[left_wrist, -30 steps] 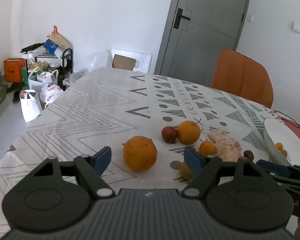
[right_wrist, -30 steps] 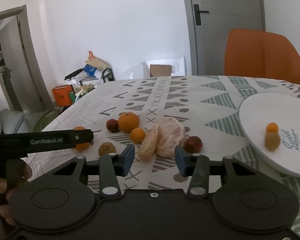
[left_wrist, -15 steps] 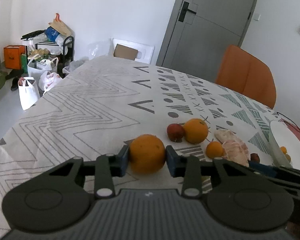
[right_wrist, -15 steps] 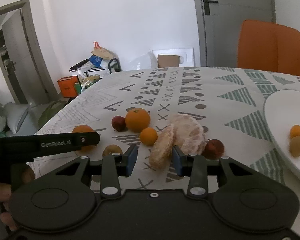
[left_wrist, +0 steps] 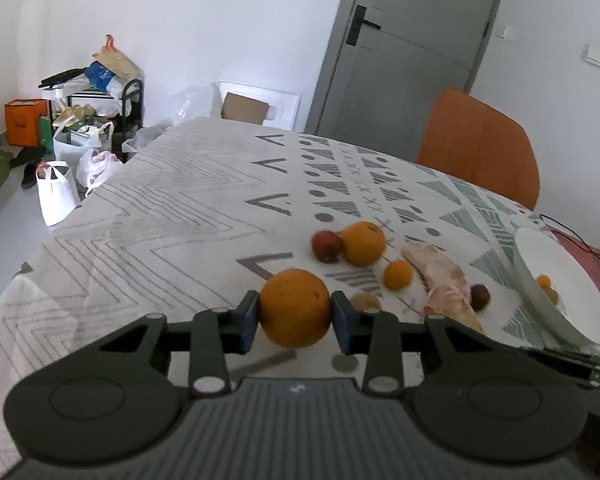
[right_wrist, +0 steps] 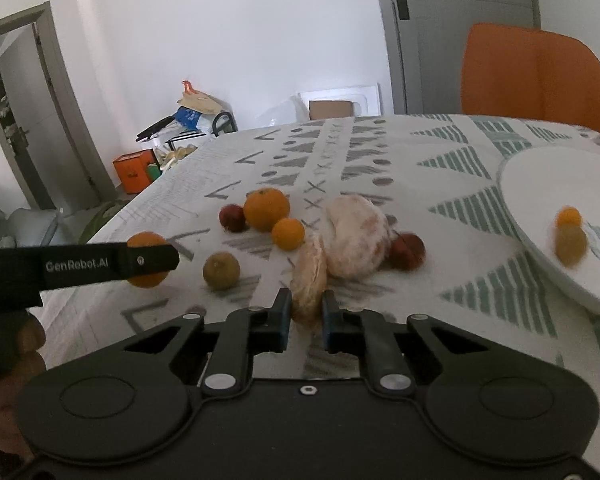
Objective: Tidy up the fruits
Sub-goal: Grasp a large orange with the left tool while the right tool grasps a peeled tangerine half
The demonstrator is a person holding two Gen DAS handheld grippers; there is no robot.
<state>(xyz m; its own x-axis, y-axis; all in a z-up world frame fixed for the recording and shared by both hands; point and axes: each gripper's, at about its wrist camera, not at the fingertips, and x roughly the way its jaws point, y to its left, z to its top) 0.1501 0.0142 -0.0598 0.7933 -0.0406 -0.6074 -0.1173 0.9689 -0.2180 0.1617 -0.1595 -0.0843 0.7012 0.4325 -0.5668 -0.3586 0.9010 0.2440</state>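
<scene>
**Fruit on patterned tablecloth: two grips taken**

White-walled room, grey door, orange chair behind the far edge of the table. Patterned tablecloth over the whole surface.

Item one: large orange, near the front edge, left of the fruit cluster. Clamped at its widest girth between the blue pads of the left gripper, jaws part-closed to the fruit's width. Seems raised just off the cloth, though contact underneath cannot be confirmed. Judged firm and fairly heavy, with waxy rind liable to roll or slip; best held across the middle, as now.

Item two: peeled citrus segment, front of the cluster, leaning against the larger peeled half. Pinched at its near end by the right gripper, jaws just closing and now nearly together on it. Judged soft, light and easily torn or squashed; gentle pressure on the thicker body probably safer than on the thin tip.

Loose on the cloth, mid-surface: second orange, small mandarin, two dark red fruits, brownish round fruit.

White plate at the right edge, already holding a small orange fruit and a brownish one; presumably the destination.
</scene>
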